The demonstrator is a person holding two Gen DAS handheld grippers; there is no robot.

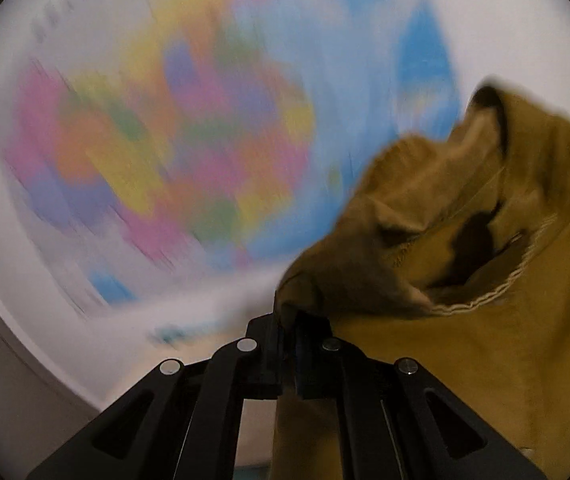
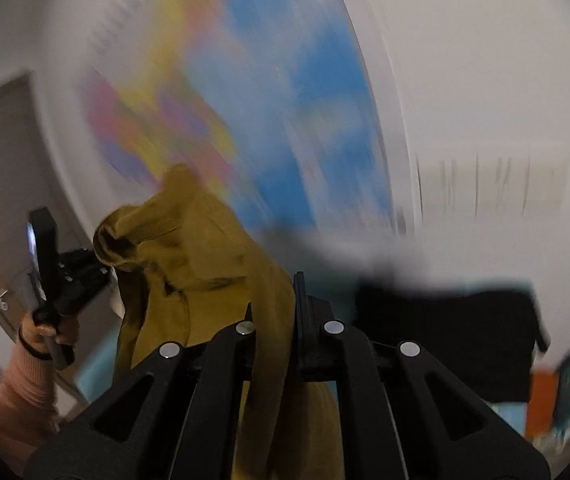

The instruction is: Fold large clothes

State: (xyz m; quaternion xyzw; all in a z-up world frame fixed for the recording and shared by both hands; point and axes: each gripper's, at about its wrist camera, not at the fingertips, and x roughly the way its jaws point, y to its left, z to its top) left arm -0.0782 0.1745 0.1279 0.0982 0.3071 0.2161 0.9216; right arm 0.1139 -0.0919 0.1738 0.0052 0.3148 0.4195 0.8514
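Note:
A mustard-yellow garment [image 1: 465, 280] hangs in the air between both grippers. My left gripper [image 1: 289, 320] is shut on a fold of its edge, and the cloth bunches to the right with a stitched opening showing. My right gripper [image 2: 285, 304] is shut on another part of the same garment [image 2: 205, 256], which drapes down between its fingers. In the right wrist view the left gripper [image 2: 97, 264] is at the left, held by a hand in a pink sleeve, pinching the garment's far corner. Both views are blurred by motion.
A colourful wall map [image 1: 173, 128] hangs behind, also in the right wrist view [image 2: 269, 112]. A grey door [image 2: 1, 208] with a handle is at the left. A dark object [image 2: 453, 332] and an orange and teal item [image 2: 545, 404] are at the lower right.

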